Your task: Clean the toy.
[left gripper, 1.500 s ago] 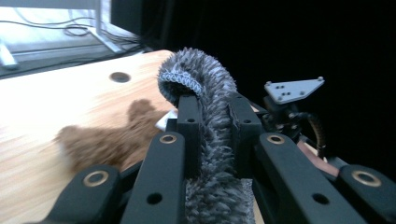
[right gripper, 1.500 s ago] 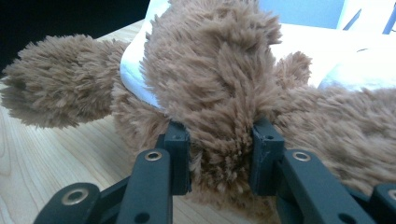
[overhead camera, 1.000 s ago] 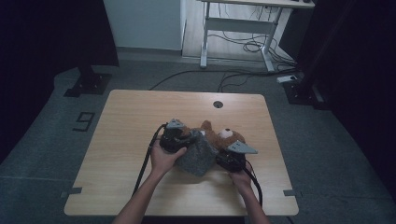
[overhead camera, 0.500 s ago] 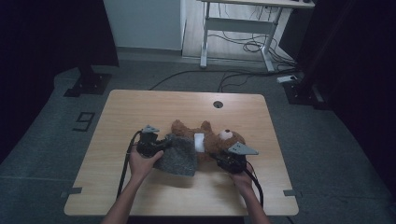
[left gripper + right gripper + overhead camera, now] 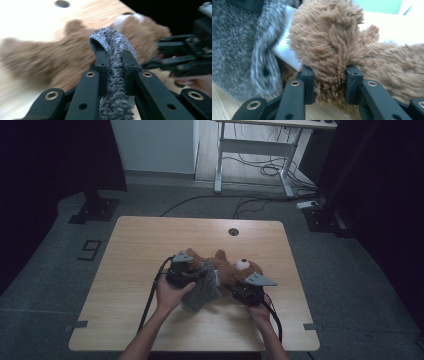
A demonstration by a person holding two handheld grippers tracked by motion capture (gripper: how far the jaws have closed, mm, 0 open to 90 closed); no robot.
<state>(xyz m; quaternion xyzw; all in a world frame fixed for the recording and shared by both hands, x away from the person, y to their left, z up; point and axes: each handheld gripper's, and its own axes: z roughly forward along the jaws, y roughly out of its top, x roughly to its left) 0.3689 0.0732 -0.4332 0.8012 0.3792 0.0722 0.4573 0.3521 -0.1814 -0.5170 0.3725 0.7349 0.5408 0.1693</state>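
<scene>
bear (image 5: 227, 268) | lain at table (image 5: 150, 245) centre | limb clamped by right gripper (image 5: 329, 85) | grey cloth (image 5: 113, 75) pinched by left gripper (image 5: 115, 67), at bear's 8 o'clock

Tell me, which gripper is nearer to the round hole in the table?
Left. The left gripper, holding the grey cloth, sits closer below the hole; the right gripper grips the teddy bear farther down.

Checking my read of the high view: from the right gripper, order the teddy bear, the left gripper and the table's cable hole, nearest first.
1. teddy bear: clamped in the right gripper, touching.
2. left gripper: across the bear, to the left, pinching grey fuzzy cloth.
3. cable hole: near the table's far edge.
</scene>
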